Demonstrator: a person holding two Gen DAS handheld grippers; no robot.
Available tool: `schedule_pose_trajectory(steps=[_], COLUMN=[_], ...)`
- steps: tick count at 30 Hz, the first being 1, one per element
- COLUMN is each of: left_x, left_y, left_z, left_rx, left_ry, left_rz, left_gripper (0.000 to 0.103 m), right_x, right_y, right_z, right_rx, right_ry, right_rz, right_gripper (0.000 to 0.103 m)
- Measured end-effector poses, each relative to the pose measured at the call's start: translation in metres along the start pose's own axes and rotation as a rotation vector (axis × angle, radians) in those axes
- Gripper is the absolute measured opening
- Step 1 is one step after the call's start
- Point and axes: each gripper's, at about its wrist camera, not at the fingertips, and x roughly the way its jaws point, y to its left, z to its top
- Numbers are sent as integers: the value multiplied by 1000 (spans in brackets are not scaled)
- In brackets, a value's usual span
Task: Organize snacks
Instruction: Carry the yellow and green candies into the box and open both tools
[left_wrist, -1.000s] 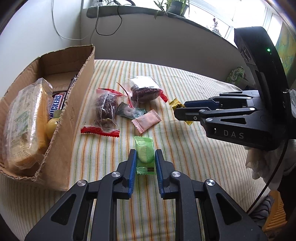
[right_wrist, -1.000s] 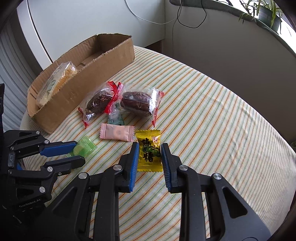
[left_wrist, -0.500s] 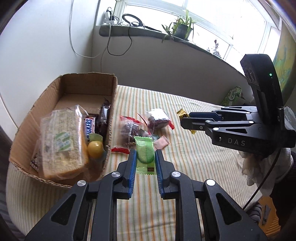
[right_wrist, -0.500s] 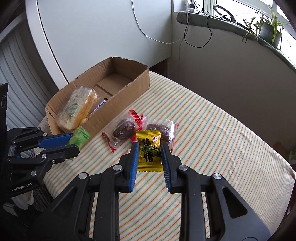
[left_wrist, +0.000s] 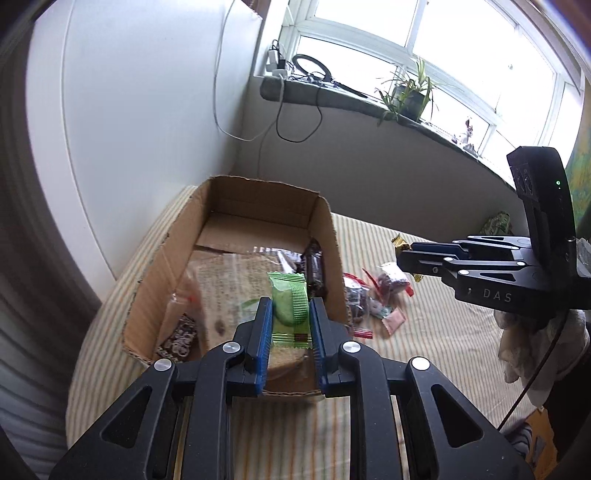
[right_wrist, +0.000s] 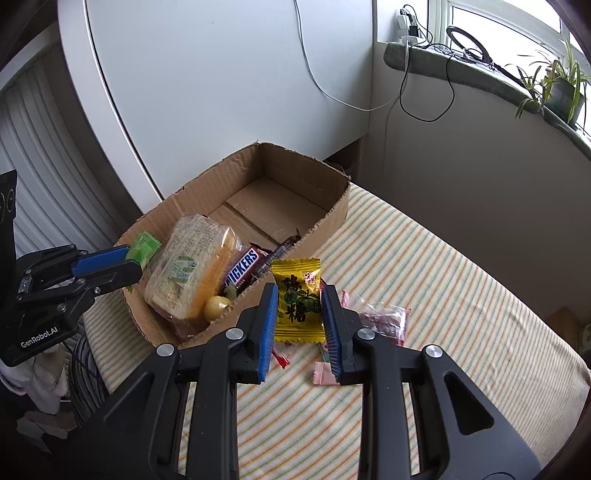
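My left gripper (left_wrist: 290, 308) is shut on a green snack packet (left_wrist: 289, 307) and holds it in the air over the near end of the cardboard box (left_wrist: 221, 192). It also shows in the right wrist view (right_wrist: 127, 258). My right gripper (right_wrist: 300, 295) is shut on a yellow candy packet (right_wrist: 298, 301), raised beside the box's (right_wrist: 334, 210) right wall; it also shows in the left wrist view (left_wrist: 404, 254). The box holds a large cracker pack (right_wrist: 184, 266), a Snickers bar (right_wrist: 242, 271) and a yellow ball (right_wrist: 217, 307).
On the striped cloth (right_wrist: 443, 277) right of the box lie clear packets with dark cakes (left_wrist: 389, 277), a red-edged packet (left_wrist: 356, 295) and a pink sachet (left_wrist: 393, 319). A windowsill with a plant (left_wrist: 410, 92) and cables is behind. A white wall stands beyond the box.
Both grippers have lifted their packets off the cloth and moved left toward the box. The green packet now hangs over the box's contents.
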Motion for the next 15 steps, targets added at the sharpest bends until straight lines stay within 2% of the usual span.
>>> schedule_pose_trajectory(steps=[7,15], left_x=[-2,1], left_y=[29,45], left_z=[3,7], left_rx=[-26,-42], left_ry=[-1,-6], left_rz=[40,46], left_gripper=[18,18], right_x=[23,39], right_y=[25,46], right_z=[14,22], right_rx=[-25,-47], right_ry=[22,43], right_rz=[24,32], right_gripper=[25,25])
